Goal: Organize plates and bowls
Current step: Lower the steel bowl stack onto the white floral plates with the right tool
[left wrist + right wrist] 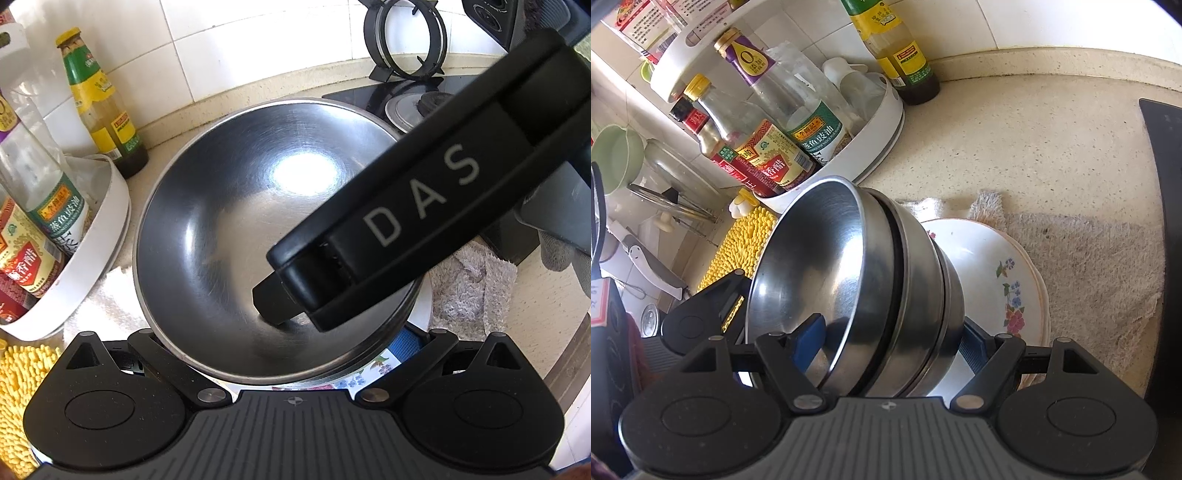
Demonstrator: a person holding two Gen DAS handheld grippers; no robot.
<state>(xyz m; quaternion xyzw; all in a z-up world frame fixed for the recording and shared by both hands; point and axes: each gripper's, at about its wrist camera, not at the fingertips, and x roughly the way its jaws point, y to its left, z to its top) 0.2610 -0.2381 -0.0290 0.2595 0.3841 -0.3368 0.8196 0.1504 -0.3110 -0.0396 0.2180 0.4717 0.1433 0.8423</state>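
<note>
speckled counter (1015,147), right tongs (886,339) marked "das" clamping steel bowls (871,280), left tongs (280,354) unclear

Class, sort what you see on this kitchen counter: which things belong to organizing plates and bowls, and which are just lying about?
Belong to the job:
- steel bowls, nested, gripped by the right gripper
- floral plates, stacked beneath

Just lying about:
- green-labelled sauce bottle
- white condiment rack
- yellow mat
- grey towel
- stove ring
</note>
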